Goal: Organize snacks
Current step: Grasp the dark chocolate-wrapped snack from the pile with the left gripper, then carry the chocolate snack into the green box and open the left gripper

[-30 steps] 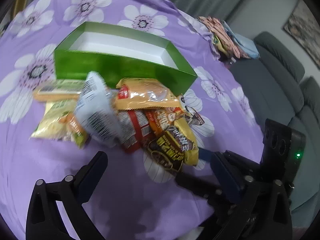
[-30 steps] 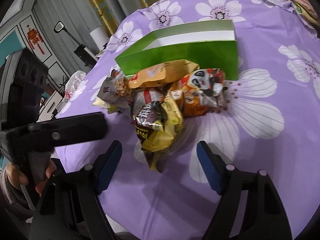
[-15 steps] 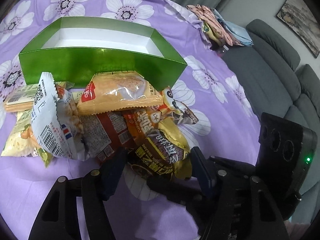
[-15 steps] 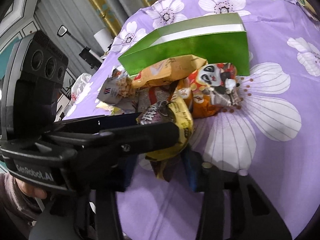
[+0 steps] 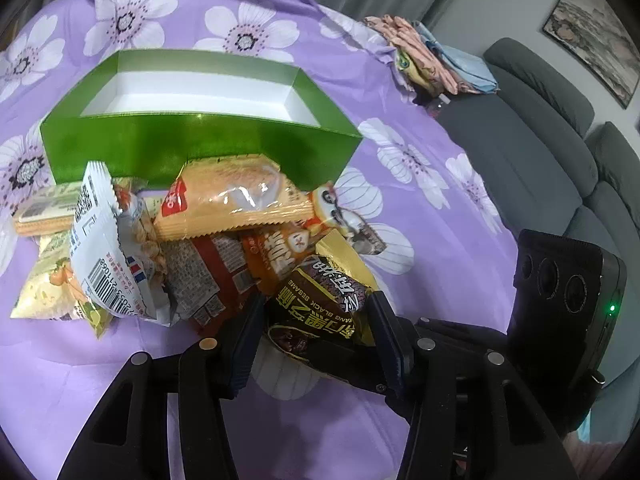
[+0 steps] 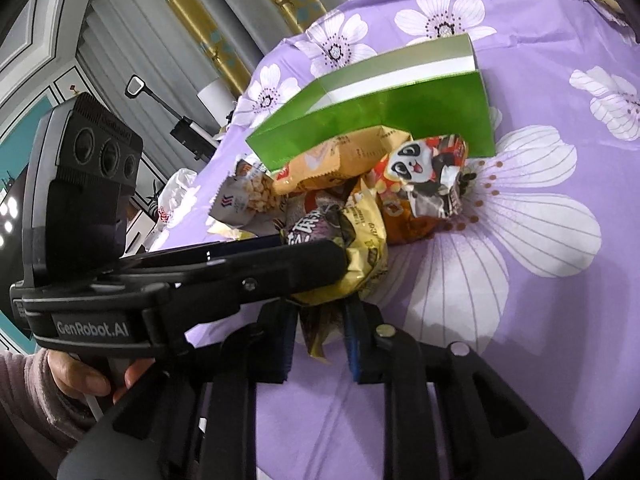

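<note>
Both my left gripper (image 5: 316, 336) and right gripper (image 6: 320, 340) pinch the crinkly yellow-and-brown black sesame packet (image 5: 320, 300) in front of the empty green cardboard box (image 5: 200, 148), ready to lift it in.

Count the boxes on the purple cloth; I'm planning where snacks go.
1: the green box, open-topped, directly behind the snack pile. Others could lie out of view.

A grey sofa (image 5: 560, 128) fills the right side of the left wrist view, with a framed picture (image 5: 596, 36) on the pale wall at upper right. In the right wrist view, grey curtains (image 6: 132, 36) with gold-patterned bands (image 6: 192, 12) hang at upper left.
</note>
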Demonstrator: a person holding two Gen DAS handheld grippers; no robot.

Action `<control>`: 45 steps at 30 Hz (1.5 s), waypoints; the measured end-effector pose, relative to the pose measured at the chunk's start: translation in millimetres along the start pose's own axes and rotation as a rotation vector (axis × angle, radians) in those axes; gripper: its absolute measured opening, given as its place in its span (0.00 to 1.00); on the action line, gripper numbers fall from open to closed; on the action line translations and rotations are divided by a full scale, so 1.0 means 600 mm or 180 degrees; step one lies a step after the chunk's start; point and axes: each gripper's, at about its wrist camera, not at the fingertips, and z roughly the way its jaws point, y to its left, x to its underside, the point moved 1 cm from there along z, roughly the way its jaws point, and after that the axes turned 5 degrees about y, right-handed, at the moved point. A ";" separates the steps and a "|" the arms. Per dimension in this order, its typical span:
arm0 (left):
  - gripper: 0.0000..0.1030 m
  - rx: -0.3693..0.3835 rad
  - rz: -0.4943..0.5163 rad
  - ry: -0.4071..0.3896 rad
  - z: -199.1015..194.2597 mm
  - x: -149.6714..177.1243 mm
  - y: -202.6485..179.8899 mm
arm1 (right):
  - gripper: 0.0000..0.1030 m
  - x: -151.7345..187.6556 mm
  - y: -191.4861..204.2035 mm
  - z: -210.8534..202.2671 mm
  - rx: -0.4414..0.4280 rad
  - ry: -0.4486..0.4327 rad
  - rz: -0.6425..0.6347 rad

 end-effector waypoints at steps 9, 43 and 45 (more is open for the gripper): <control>0.51 -0.0146 0.0238 -0.0206 -0.038 -0.015 -0.042 | 0.21 -0.019 0.027 -0.038 0.0003 -0.0210 -0.0133; 0.50 0.0057 -0.0475 -0.0142 0.034 -0.286 0.158 | 0.23 -0.306 -0.024 0.118 0.0303 0.0129 0.0026; 0.50 -0.0010 -0.0541 -0.0055 0.050 -0.290 0.170 | 0.24 -0.310 -0.030 0.135 0.0363 0.0238 0.0055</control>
